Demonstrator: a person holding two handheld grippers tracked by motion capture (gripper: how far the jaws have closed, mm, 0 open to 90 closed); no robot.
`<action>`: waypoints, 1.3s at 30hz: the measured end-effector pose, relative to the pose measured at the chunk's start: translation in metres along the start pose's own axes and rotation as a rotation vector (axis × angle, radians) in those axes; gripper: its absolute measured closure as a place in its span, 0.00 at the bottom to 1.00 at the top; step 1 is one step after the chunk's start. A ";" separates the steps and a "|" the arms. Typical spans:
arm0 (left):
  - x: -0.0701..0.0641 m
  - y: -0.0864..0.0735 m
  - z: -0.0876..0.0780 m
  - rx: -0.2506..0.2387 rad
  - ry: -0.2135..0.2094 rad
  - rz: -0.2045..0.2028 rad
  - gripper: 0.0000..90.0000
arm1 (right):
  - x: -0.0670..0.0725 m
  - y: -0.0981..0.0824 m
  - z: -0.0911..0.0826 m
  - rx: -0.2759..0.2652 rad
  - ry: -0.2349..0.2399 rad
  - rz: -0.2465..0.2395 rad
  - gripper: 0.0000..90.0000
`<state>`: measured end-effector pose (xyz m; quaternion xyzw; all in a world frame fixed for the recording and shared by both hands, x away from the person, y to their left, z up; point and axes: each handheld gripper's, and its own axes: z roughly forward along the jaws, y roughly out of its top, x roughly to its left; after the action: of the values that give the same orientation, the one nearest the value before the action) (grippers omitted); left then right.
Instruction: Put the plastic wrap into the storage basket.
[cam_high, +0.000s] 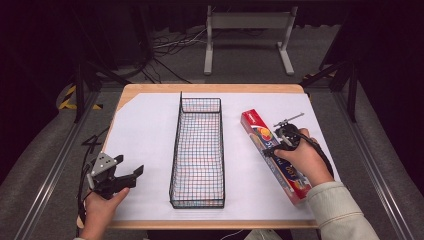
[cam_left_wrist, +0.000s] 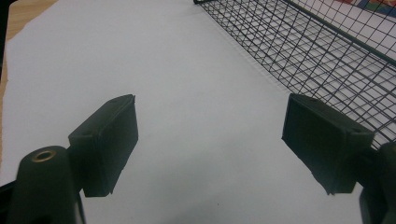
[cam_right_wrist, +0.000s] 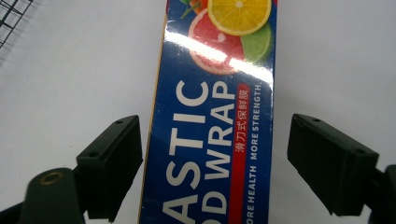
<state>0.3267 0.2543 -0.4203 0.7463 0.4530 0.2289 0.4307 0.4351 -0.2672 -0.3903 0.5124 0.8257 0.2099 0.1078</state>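
Far left of the high view: left tongs (cam_high: 131, 175) held low near the tabletop's (cam_high: 150, 89) front left corner by the person's left hand (cam_high: 100, 210), grey three-cornered plate on top, jaws pointing right toward the basket. Jaws spread wide in the left gripper view (cam_left_wrist: 210, 144), nothing between them but the bare white sheet (cam_left_wrist: 187, 93) covering the tabletop; not touching the basket, just short of its near long side.

Centre: long, narrow black wire basket (cam_high: 197, 150) standing upright on the white sheet, lengthwise from front to back, mesh walls and floor showing the sheet through them. Seen close in the left gripper view as a slanting grid (cam_left_wrist: 327, 51) across the upper right, with a sliver of the coloured box beyond.

Right: long red and blue box of plastic wrap (cam_high: 260, 131) lying flat on the sheet, well apart from the basket, angled with its far end toward the basket and its near end toward the front right. Right hand (cam_high: 302, 162) over the box's middle, sleeve in pale fabric, right tongs (cam_high: 272, 150) lowered over it. In the right gripper view (cam_right_wrist: 215, 158) jaws wide open, one on each long side of the box (cam_right_wrist: 215, 116), gaps visible on both sides, no contact; printed citrus slices and the words "PLASTIC FOOD WRAP" partly readable between them
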 end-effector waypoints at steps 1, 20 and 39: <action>0.000 0.000 0.000 0.000 0.000 0.000 0.21 | 0.000 0.000 0.000 0.000 0.000 0.000 0.21; 0.001 0.000 0.000 -0.003 0.001 -0.004 0.21 | 0.008 0.009 0.018 0.124 -0.069 -0.009 0.32; 0.003 -0.001 0.000 -0.005 0.000 -0.012 0.21 | 0.014 0.021 0.019 0.229 -0.102 0.036 0.43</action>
<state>0.3273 0.2571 -0.4212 0.7425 0.4568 0.2276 0.4339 0.4530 -0.2425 -0.3972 0.5460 0.8284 0.0898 0.0869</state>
